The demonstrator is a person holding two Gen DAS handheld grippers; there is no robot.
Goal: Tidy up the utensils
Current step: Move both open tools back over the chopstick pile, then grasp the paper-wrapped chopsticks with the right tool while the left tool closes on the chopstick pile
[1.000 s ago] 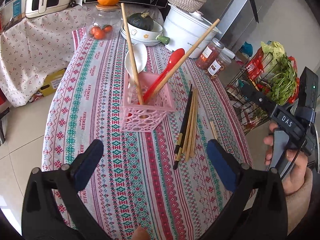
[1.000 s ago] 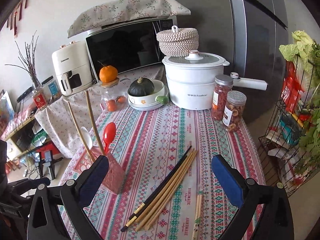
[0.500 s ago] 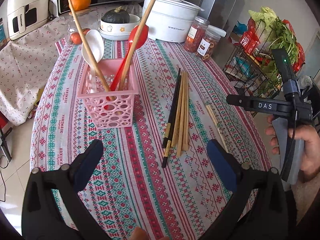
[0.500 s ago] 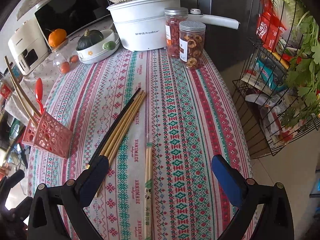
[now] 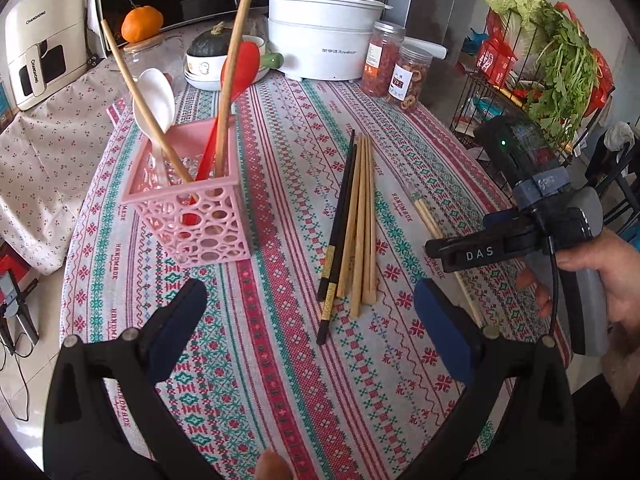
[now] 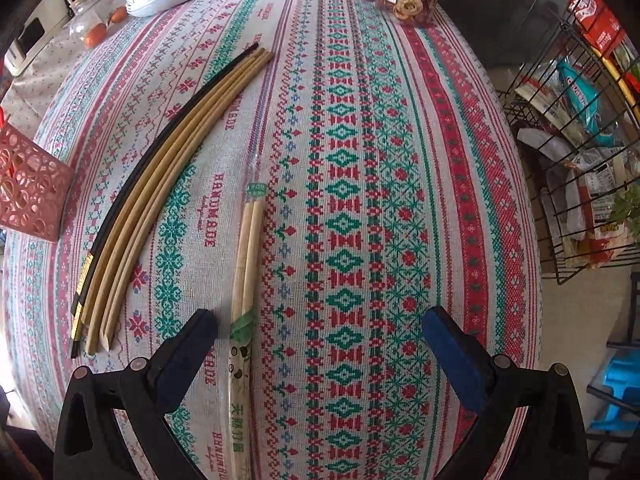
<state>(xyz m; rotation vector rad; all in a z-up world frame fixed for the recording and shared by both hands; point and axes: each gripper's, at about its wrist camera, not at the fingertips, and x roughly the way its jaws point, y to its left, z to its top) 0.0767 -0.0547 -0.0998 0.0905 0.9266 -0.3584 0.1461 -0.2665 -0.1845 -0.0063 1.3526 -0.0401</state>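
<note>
Two spoons and two long sticks are already stood in the pink basket (image 5: 192,216), while loose chopsticks (image 5: 354,224) and a wrapped pair (image 6: 248,264) are left on the surface (image 6: 360,200), both hand-held grippers, left (image 5: 308,320) and right (image 6: 320,340), held wide open and empty.

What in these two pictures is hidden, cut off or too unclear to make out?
- Wrapped chopsticks: near end runs off the bottom edge in the right wrist view; the right gripper's arm crosses them in the left wrist view.
- Long wooden chopstick in the pink basket: its top leaves the frame, left wrist view.
- Pink basket: cut by the left edge, right wrist view.
- Jar label: too small to read.
</note>
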